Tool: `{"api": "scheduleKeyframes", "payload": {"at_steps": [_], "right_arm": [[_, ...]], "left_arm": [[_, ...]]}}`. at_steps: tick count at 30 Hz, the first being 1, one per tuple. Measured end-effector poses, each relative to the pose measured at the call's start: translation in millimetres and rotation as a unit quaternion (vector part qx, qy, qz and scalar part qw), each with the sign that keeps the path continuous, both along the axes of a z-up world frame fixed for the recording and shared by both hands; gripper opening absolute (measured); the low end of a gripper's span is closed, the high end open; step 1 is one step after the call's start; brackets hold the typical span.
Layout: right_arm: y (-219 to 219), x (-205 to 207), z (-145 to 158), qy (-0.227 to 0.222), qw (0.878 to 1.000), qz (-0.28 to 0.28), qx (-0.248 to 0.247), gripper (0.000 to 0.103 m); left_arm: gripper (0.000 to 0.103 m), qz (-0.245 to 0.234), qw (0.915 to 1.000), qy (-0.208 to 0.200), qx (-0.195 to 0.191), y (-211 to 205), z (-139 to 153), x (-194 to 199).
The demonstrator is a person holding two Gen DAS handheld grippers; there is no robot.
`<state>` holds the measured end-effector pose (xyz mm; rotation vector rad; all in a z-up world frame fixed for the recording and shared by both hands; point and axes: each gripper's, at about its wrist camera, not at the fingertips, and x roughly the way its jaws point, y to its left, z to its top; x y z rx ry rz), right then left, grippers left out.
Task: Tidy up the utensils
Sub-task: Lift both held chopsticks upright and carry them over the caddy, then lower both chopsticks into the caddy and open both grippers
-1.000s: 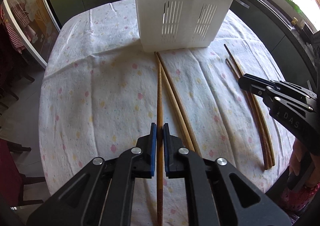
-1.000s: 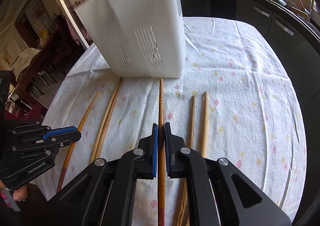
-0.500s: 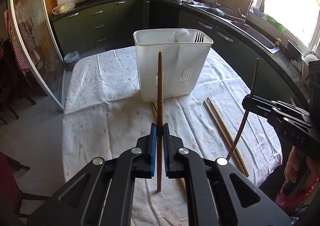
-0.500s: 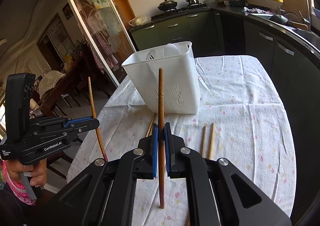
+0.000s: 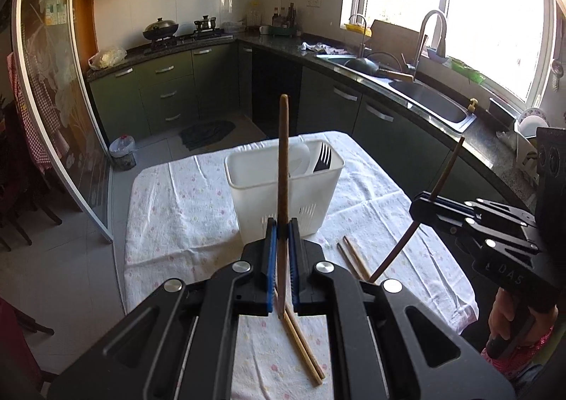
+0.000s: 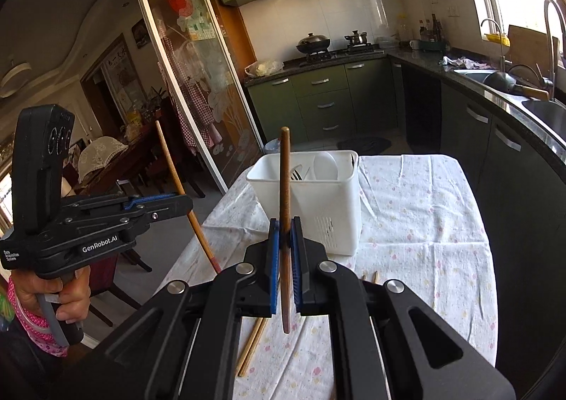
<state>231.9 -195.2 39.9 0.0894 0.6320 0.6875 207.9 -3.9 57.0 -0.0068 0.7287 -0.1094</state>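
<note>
My left gripper [image 5: 282, 226] is shut on a light wooden chopstick [image 5: 283, 159] that stands upright, lifted off the cloth. In front of it stands the white slotted utensil basket [image 5: 254, 198] with a black fork [image 5: 322, 157] and white utensils inside. At the right my right gripper [image 5: 417, 205] grips a darker chopstick [image 5: 442, 180], slanted. In the right wrist view the right gripper [image 6: 284, 224] is shut on that brown chopstick [image 6: 284, 170], upright before the basket [image 6: 329, 201]. The left gripper [image 6: 189, 203] holds its chopstick [image 6: 173, 170] at the left.
Loose chopsticks lie on the flowered tablecloth [image 5: 177, 187]: one pair [image 5: 304, 350] under my left gripper, another pair [image 5: 353, 258] to the right of the basket. Dark counters with a sink [image 5: 424, 99] run along the right. A glass sliding door [image 5: 53, 116] stands left.
Both grippers have risen from the table, each carrying its chopstick up off the cloth. The views have tilted up, and the basket now sits lower and farther off.
</note>
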Motion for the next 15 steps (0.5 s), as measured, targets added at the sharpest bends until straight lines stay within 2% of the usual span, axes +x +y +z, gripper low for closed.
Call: {"api": "scheduleKeyframes", "payload": {"at_steps": [8, 11, 15], "right_arm": [[-1.7, 14.9, 56.8, -0.055, 0.998, -0.017, 0.008, 0.007], [-1.0, 27.4, 77.8, -0.075, 0.997, -0.028, 0.013, 0.007], [4.5, 45.7, 100.0, -0.104, 0.993, -0.046, 0.023, 0.007]], "left_arm": [[0.006, 0.010, 0.9960, -0.089, -0.005, -3.0, 68.0, 28.6], [0.006, 0.017, 0.9940, -0.108, -0.002, -4.8, 78.5, 43.0], [0.006, 0.033, 0.9924, -0.118, 0.003, -2.8, 76.5, 64.5]]}}
